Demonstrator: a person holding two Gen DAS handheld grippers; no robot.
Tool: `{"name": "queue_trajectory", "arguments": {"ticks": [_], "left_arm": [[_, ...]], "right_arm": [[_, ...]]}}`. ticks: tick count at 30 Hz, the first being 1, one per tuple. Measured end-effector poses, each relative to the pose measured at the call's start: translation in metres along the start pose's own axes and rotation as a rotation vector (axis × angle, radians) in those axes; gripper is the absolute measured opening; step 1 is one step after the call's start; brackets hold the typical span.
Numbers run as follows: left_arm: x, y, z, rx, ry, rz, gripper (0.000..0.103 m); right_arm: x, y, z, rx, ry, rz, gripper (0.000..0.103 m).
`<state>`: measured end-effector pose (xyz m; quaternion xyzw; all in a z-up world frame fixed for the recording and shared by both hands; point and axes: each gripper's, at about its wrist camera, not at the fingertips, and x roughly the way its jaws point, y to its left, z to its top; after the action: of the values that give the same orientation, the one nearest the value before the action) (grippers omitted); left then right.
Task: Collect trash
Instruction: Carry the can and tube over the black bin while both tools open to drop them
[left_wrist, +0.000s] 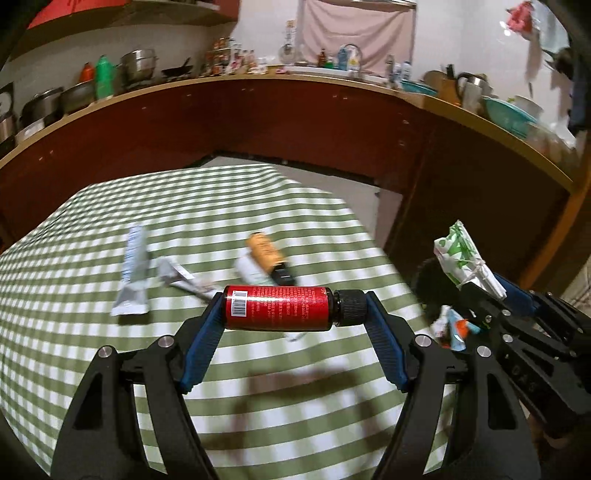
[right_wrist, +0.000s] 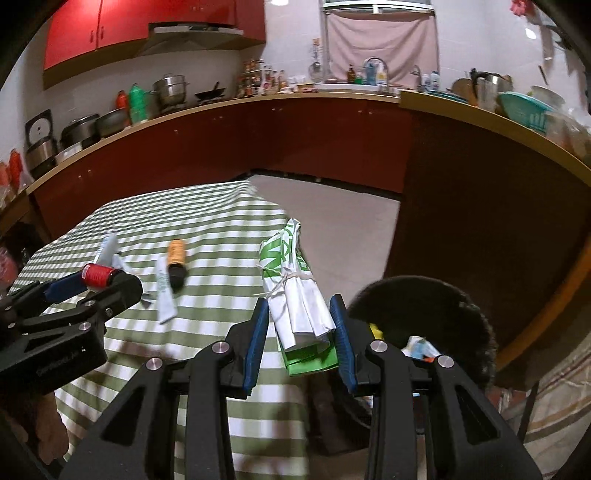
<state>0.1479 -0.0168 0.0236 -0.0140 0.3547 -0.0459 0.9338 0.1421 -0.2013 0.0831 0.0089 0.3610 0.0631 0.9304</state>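
Note:
My left gripper is shut on a red-labelled bottle with a black cap, held crosswise by its two ends above the green-checked table. That bottle and the left gripper also show at the left of the right wrist view. My right gripper is shut on a white-and-green folded packet tied with string, beside the table's right edge. The same packet appears at the right of the left wrist view. A black bin with wrappers inside sits just right of the right gripper.
On the table lie an orange bottle with a black cap, a white tube and crumpled wrappers. Red-brown kitchen counters curve around behind, loaded with pots and bottles. Bare tiled floor lies between table and counter.

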Motion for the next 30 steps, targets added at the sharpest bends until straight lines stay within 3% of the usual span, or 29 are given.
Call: {"name": "queue_trajectory", "arguments": {"ticks": [11, 30], "left_arm": [[0.015, -0.073, 0.007, 0.072, -0.007, -0.067, 0.072], [0.050, -0.152, 0.014, 0.161, 0.014, -0.113, 0.072]], "right_arm": [[-0.010, -0.056, -0.007, 0.080, -0.014, -0.083, 0.035], [-0.009, -0.121, -0.019, 0.176, -0.025, -0.173, 0.035]]}}
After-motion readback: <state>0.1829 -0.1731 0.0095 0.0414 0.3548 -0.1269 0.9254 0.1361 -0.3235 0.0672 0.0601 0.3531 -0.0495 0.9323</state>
